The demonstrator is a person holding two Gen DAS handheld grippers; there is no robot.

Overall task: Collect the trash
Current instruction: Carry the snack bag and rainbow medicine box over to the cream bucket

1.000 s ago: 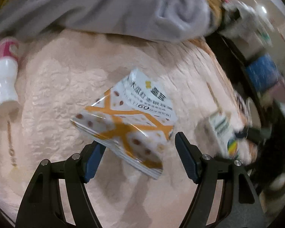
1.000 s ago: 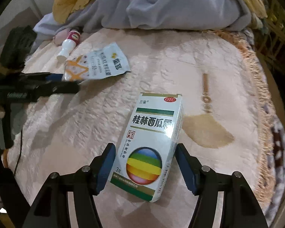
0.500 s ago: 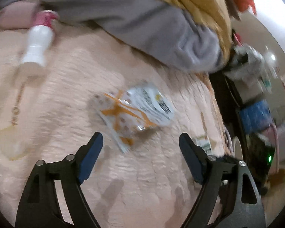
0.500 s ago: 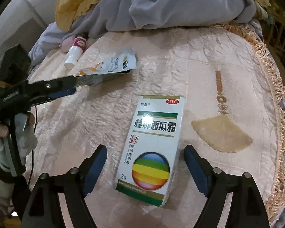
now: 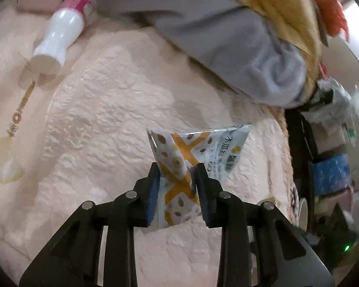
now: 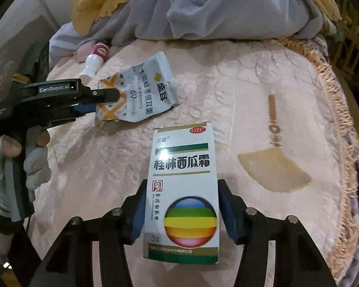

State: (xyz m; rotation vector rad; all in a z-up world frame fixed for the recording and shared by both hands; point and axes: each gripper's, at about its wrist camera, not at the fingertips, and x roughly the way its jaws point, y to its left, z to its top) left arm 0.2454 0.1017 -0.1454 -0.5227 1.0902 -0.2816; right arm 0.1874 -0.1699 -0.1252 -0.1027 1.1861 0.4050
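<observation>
My left gripper is shut on a white and orange snack packet, pinching its lower end above the pink bedspread. The same packet shows in the right wrist view, held by the left gripper. My right gripper is shut on a white medicine box with a rainbow ball printed on it; its jaws press both long sides. A white bottle with a pink label lies on the bed at the far left, also seen in the right wrist view.
A grey and yellow heap of blankets lies along the back of the bed. The bedspread has a fringed edge on the right. Cluttered shelves stand beyond the bed's right side.
Both grippers have closed: the left on the snack packet, which now stands folded between its jaws, the right on the medicine box.
</observation>
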